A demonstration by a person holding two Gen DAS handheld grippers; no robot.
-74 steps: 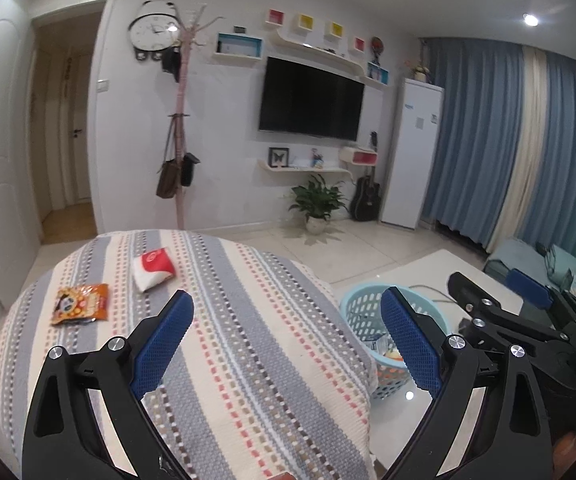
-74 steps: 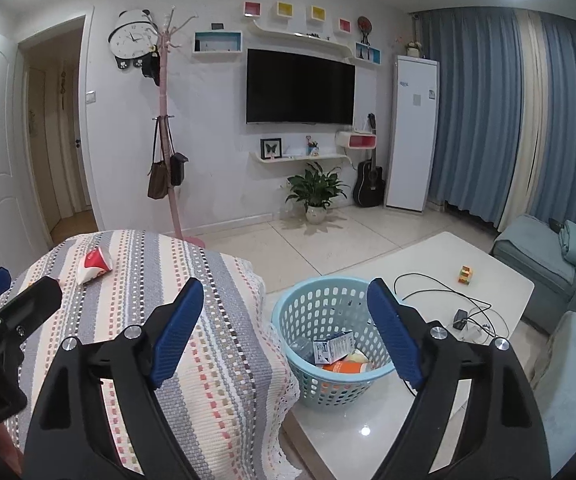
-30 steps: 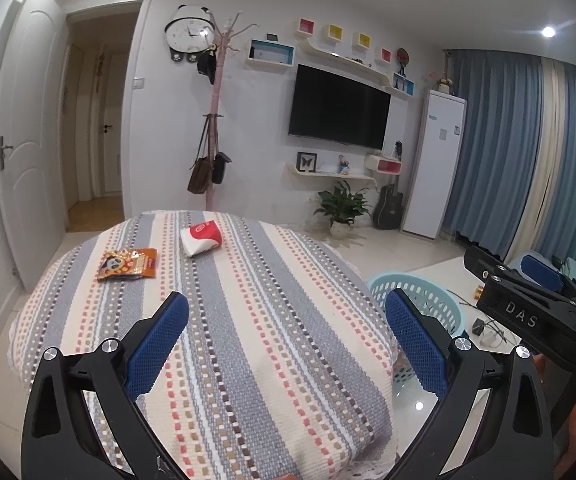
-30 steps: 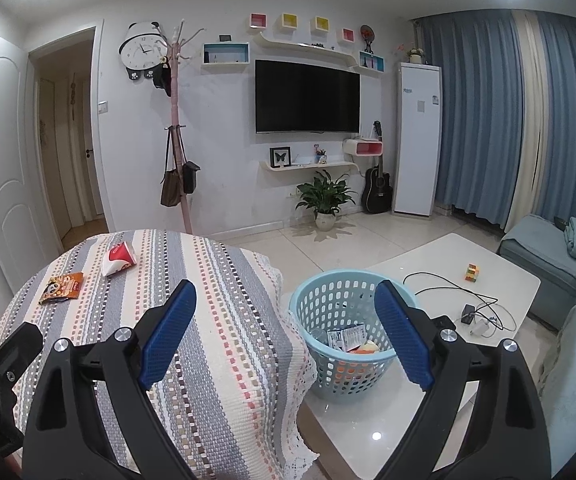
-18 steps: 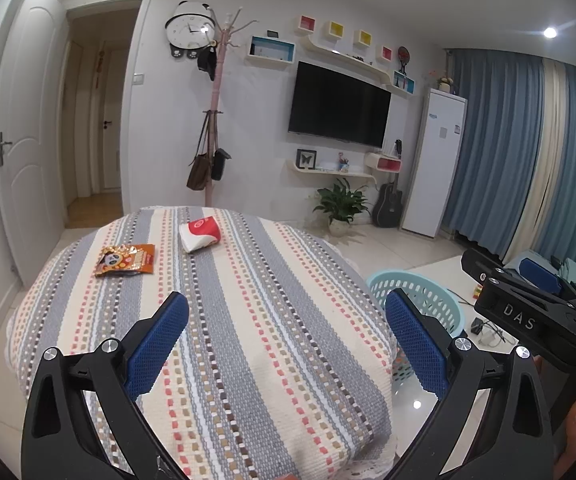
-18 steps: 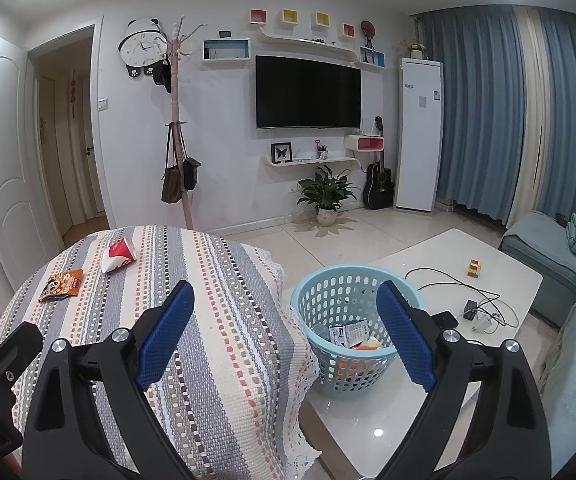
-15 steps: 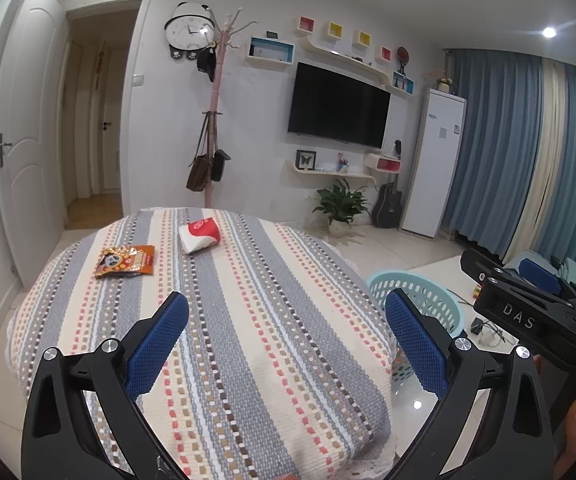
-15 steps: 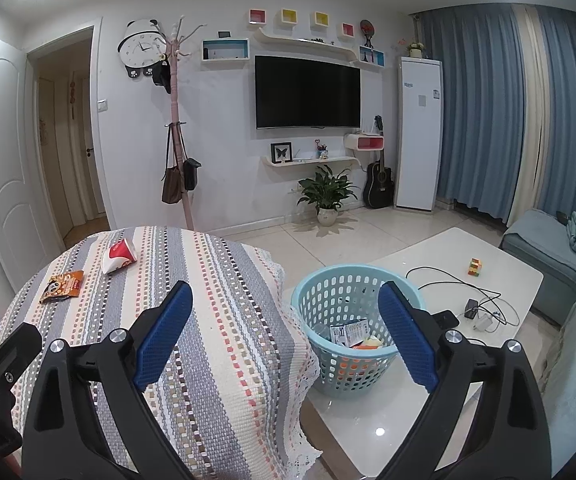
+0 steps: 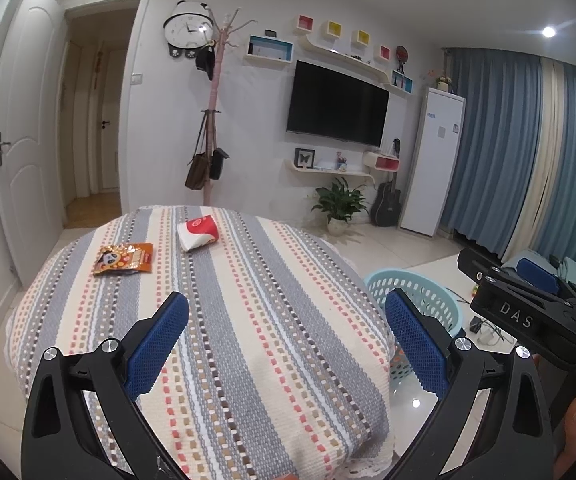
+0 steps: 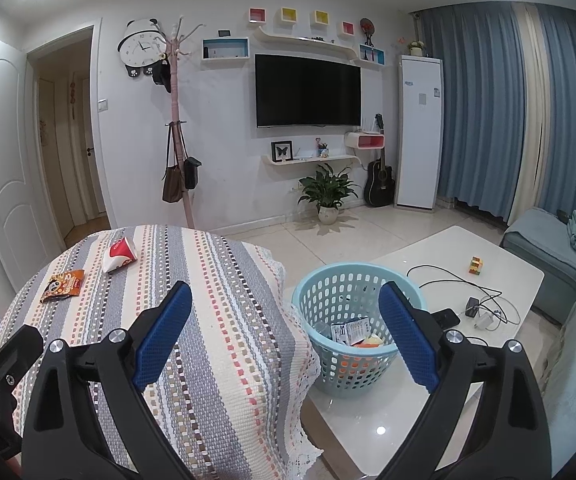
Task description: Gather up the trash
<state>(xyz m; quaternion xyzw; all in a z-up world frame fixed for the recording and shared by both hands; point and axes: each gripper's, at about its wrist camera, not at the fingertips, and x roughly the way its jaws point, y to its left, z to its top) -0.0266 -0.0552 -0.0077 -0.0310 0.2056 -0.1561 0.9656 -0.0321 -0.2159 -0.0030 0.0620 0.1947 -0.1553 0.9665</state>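
Note:
An orange snack packet and a crushed red-and-white paper cup lie at the far side of a round table with a striped cloth. Both also show in the right wrist view, the packet and the cup. A light blue basket with several bits of trash in it stands on a low white table, right of the round table; its rim shows in the left wrist view. My left gripper is open and empty over the table's near side. My right gripper is open and empty, between table and basket.
A low white coffee table holds cables, a charger and a small cube. A grey-blue sofa stands at the right. A coat rack, a TV, a potted plant and a guitar line the far wall.
Both grippers have drawn back and risen since 2.5 s ago, so more of the table shows. In the last half second almost nothing has moved. Both stay open.

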